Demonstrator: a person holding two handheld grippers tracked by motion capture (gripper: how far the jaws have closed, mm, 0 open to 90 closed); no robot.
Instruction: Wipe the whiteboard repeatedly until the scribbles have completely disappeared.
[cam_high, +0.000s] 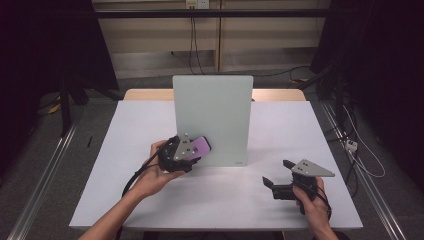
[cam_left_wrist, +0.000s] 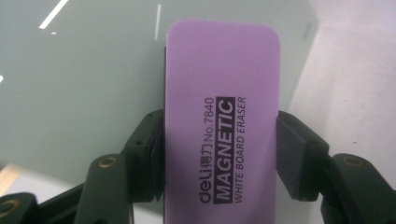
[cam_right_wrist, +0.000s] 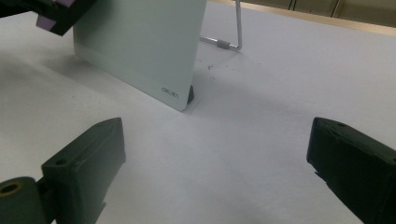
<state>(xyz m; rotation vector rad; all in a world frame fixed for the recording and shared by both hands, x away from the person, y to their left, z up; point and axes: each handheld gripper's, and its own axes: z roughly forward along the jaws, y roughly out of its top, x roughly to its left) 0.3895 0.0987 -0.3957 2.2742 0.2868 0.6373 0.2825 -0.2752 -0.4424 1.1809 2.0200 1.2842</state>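
A pale green glass board (cam_high: 215, 117) stands tilted on the white table (cam_high: 125, 150), propped by a wire stand (cam_right_wrist: 233, 28) behind it. My left gripper (cam_high: 192, 152) is shut on a purple magnetic whiteboard eraser (cam_high: 201, 146), held at the board's lower left part. In the left gripper view both pads clamp the long sides of the eraser (cam_left_wrist: 222, 126), with the board (cam_left_wrist: 79, 84) right behind it. My right gripper (cam_high: 275, 172) rests low on the table at the front right, jaws wide open with nothing between them; the board (cam_right_wrist: 140, 46) lies ahead of it.
The table's wooden far edge (cam_high: 145, 94) shows behind the board. Cables (cam_high: 360, 155) and metal rails run along the floor on the right. Bare white tabletop lies between the two hands and in front of the board.
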